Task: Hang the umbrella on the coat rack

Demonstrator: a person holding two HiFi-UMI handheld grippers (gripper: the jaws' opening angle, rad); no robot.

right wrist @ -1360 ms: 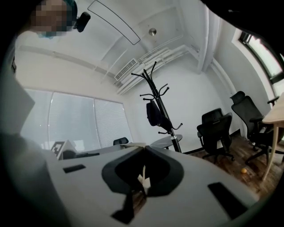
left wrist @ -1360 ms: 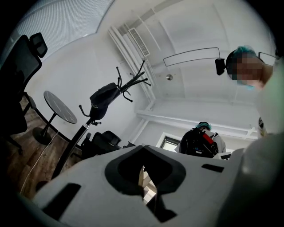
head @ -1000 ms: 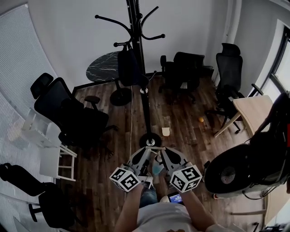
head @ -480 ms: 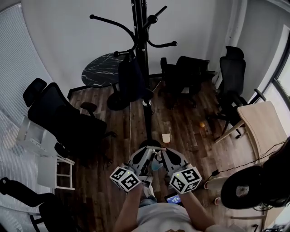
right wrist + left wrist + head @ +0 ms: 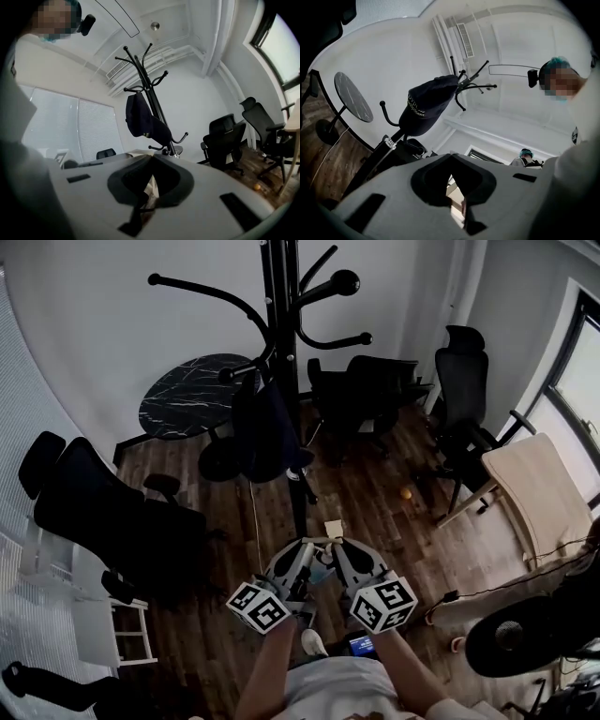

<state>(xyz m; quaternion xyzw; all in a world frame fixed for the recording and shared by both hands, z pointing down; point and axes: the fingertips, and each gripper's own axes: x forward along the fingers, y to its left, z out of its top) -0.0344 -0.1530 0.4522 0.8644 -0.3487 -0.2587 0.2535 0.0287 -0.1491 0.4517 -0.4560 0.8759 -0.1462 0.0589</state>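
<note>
Evidently the dark folded umbrella [image 5: 265, 423] hangs from a low hook of the coat rack [image 5: 283, 334], long axis near vertical. Which end is up is unclear, and the rack's top is cut off. Left gripper [image 5: 450, 157] and right gripper [image 5: 151, 158] have fingers pressed together, holding nothing.

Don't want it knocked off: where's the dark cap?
Head view: the dark cap hangs on the coat rack, left of its pole, beside the round black table.
</note>
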